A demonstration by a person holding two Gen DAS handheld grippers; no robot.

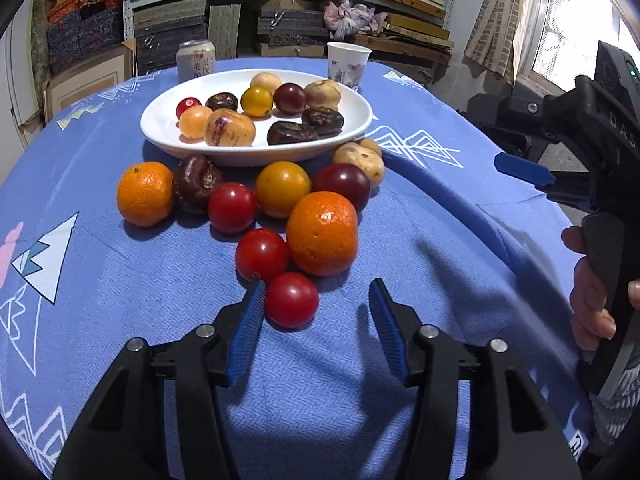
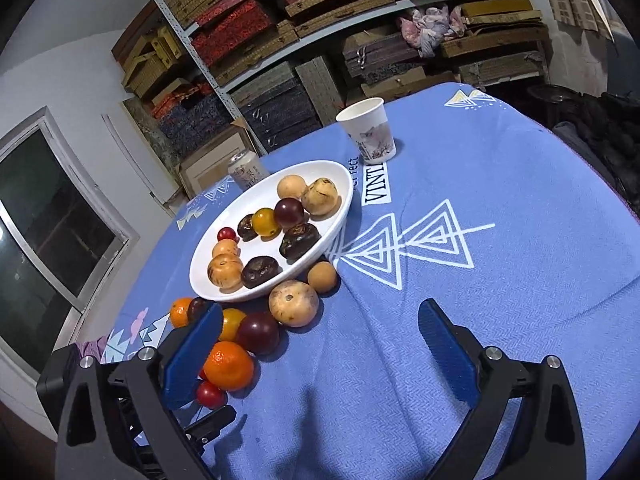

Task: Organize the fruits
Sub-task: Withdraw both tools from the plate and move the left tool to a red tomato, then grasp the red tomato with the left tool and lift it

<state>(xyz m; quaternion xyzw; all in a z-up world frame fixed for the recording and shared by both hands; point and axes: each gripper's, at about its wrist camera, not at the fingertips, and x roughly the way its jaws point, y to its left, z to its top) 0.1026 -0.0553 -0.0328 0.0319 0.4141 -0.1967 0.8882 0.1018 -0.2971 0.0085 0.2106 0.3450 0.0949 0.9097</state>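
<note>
A white plate [image 1: 157, 130] [image 2: 199, 270] holds several small fruits: red, yellow, pale and dark brown. In front of it on the blue cloth lies a loose cluster with two oranges [image 1: 322, 234] [image 1: 145, 194], red tomatoes and a yellow one [image 1: 282, 189]. My left gripper [image 1: 317, 283] straddles the nearest red tomato [image 1: 291, 300]. The tomato sits against the left pad [image 1: 246, 320], while the right pad [image 1: 384, 320] stands clear of it. My right gripper [image 2: 322, 308] hovers wide open over bare cloth to the right of the cluster, near a pale round fruit [image 2: 294, 302], with nothing between its fingers.
A drink can [image 1: 196, 60] and a paper cup [image 1: 348, 65] stand behind the plate. A hand [image 1: 592, 292] grips the right tool's handle at the right edge of the left wrist view. Shelves of stacked boxes rise beyond the round table.
</note>
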